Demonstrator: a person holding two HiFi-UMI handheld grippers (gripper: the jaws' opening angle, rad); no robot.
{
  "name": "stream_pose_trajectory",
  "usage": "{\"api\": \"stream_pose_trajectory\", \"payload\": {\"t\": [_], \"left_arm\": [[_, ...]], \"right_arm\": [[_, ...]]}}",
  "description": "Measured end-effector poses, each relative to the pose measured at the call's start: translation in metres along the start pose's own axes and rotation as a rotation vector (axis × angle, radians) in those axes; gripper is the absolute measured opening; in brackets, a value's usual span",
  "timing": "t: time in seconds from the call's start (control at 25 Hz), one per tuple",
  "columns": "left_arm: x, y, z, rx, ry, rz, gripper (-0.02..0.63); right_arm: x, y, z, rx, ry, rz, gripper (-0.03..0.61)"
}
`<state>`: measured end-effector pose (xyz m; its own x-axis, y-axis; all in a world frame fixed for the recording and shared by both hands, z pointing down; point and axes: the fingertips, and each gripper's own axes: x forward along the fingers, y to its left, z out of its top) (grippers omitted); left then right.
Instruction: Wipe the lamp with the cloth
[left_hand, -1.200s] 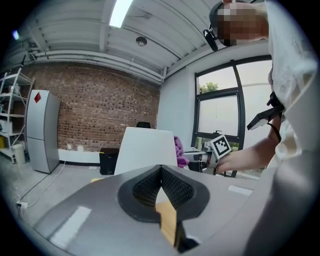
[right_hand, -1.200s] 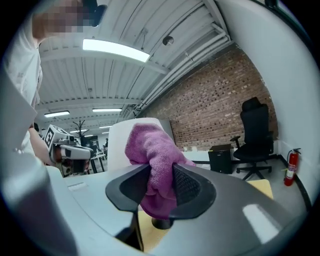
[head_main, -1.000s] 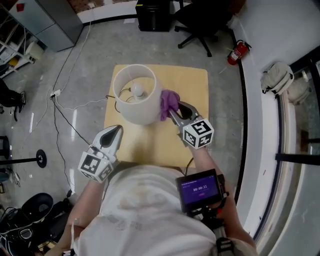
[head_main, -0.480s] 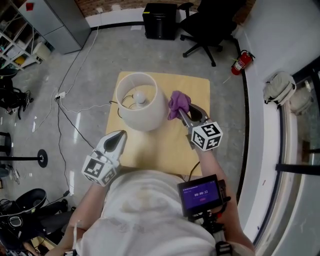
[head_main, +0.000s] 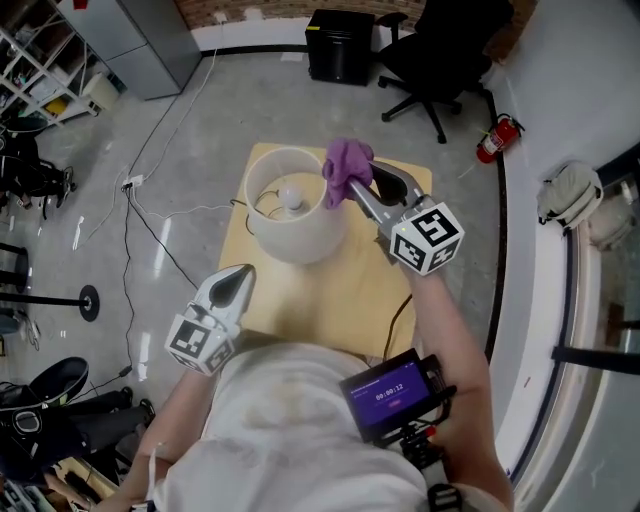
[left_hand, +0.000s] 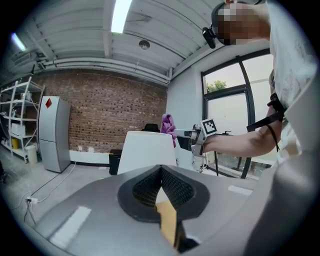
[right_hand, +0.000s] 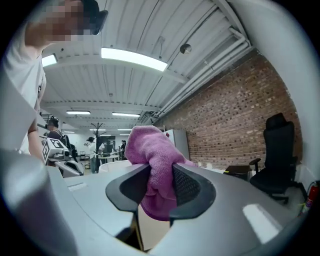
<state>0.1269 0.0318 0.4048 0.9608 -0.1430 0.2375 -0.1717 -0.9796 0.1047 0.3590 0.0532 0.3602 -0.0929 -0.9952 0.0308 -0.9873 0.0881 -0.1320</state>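
The lamp (head_main: 295, 215) with its white shade stands on the far part of a light wooden table (head_main: 340, 290); its bulb (head_main: 291, 196) shows inside. My right gripper (head_main: 362, 190) is shut on a purple cloth (head_main: 345, 168), held at the shade's upper right rim. The cloth (right_hand: 152, 165) bulges out between the pads in the right gripper view. My left gripper (head_main: 238, 275) hovers over the table's near left edge, short of the shade, shut with nothing in it. The left gripper view shows the shade (left_hand: 147, 152) ahead and the cloth (left_hand: 167, 125) above its right edge.
A black office chair (head_main: 440, 45) and a black box (head_main: 340, 45) stand on the floor beyond the table. Cables (head_main: 150, 190) run across the floor at the left. At the right by the wall are a fire extinguisher (head_main: 497, 138) and a backpack (head_main: 568, 195).
My right gripper has risen with the cloth from beside the shade's right side up to its top rim. The left gripper has hardly moved.
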Motion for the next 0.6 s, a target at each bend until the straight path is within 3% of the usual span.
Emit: {"api": "stream_pose_trajectory", "payload": {"t": [0.16, 0.36, 0.6], "left_arm": [[-0.006, 0.003, 0.002, -0.004, -0.001, 0.029, 0.002], [-0.015, 0.006, 0.000, -0.004, 0.003, 0.064, 0.002], [-0.021, 0.006, -0.001, -0.003, 0.010, 0.083, 0.002]], "right_arm": [[0.017, 0.007, -0.004, -0.029, 0.033, 0.052, 0.140], [0.017, 0.001, -0.023, 0.033, 0.036, 0.049, 0.140], [0.011, -0.018, -0.078, 0.085, 0.159, 0.002, 0.140]]}}
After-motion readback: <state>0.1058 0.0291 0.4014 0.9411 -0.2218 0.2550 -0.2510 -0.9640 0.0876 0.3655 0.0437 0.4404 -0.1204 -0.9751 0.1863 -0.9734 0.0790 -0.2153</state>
